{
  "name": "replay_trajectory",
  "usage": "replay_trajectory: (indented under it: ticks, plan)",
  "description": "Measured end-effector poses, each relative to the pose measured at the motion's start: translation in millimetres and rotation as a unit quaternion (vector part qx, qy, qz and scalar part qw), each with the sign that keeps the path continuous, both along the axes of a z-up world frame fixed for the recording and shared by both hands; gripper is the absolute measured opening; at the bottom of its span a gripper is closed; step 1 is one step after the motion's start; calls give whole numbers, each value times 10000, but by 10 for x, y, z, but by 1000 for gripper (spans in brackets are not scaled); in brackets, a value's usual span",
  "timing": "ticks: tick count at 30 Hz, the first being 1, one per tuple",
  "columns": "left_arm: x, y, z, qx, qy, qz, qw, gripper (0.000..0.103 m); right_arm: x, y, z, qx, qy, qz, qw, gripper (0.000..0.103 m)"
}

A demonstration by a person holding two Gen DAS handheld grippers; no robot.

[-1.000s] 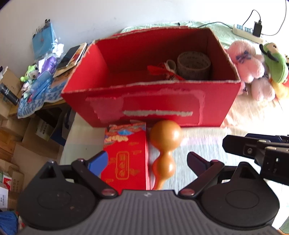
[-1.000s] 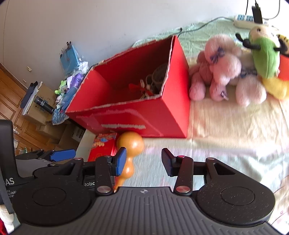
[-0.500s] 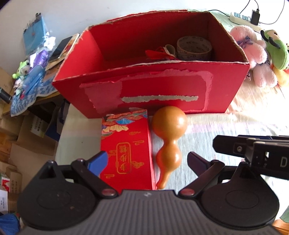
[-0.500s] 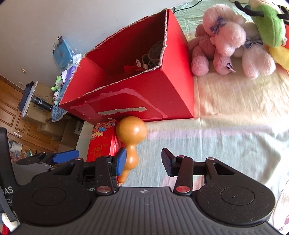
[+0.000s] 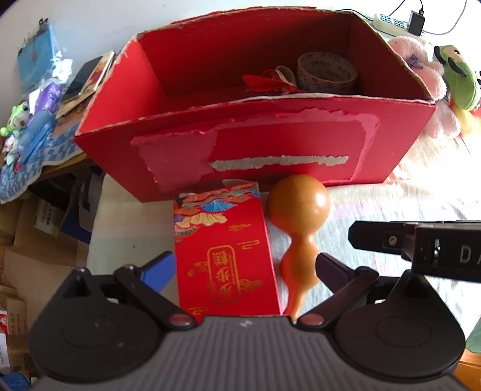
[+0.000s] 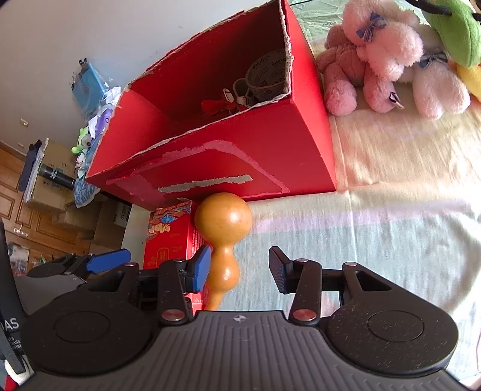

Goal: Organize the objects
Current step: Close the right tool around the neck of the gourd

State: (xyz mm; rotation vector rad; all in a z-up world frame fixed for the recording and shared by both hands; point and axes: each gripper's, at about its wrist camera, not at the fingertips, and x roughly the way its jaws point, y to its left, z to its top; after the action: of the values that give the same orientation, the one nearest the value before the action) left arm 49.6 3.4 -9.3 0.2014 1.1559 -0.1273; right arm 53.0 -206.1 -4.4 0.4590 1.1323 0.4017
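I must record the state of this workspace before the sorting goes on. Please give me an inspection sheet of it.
Surface: pale bedsheet, wrinkled.
Job's things: orange wooden gourd and red gold-printed packet lie side by side before the open red cardboard box; in it, a tape roll and red tassel.
Clutter: pink plush toys, green plush.
Grippers: left gripper open around packet and gourd; right gripper open at the gourd's neck.
Cables: power strip with charger.
Surroundings: cluttered side table, cartons.
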Motion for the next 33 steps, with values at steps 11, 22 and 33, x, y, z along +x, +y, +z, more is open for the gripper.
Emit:
replay_trajectory:
  ticks: [11,22,33]
  plan:
    - [130,182,-22,-348,137,-261,9990,100,99,159,17,23,14,-140,9999,46]
    - [270,313,-56,-586,280,-609,9960,101,132,232,-12,57,26,-328,9994,46]
    - [264,402,-36,-853,223,-1163,9893,101,30,261,-48,92,17,-608,9981,46]
